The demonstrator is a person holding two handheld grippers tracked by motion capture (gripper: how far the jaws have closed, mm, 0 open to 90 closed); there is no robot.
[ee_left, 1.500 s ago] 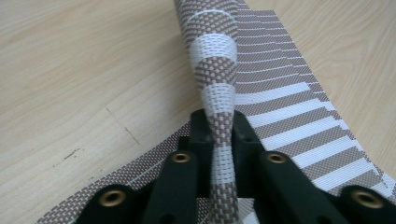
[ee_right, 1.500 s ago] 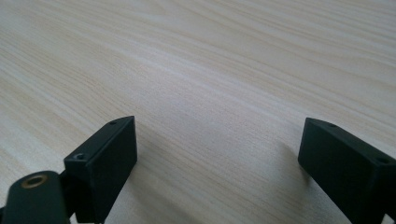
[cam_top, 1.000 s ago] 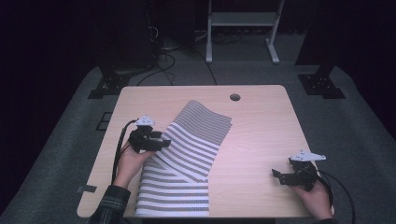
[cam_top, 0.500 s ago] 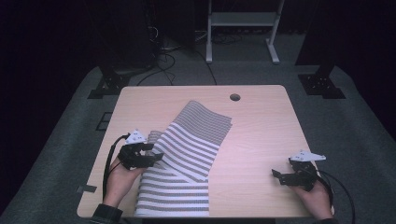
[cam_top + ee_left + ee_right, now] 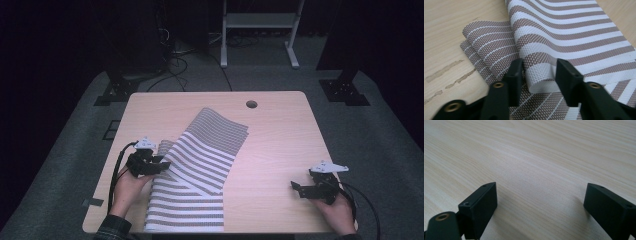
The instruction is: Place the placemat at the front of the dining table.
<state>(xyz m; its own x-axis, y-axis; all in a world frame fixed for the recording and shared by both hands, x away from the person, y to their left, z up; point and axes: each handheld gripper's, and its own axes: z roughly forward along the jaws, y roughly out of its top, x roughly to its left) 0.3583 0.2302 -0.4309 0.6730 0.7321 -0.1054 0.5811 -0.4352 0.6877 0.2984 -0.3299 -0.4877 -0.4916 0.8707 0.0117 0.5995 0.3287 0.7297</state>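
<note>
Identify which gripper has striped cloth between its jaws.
The left gripper: a folded edge of the striped cloth sits between its jaws, which have just been closing. The right gripper stands open over bare table.

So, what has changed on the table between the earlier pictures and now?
The left tool moved toward the person and the left table edge. Its jaws have just been closing around the folded edge of the brown-and-white striped woven mat; a gap still shows on one side. The mat's folded flap looks unchanged. The right tool stayed open over the bare light wooden table.
</note>
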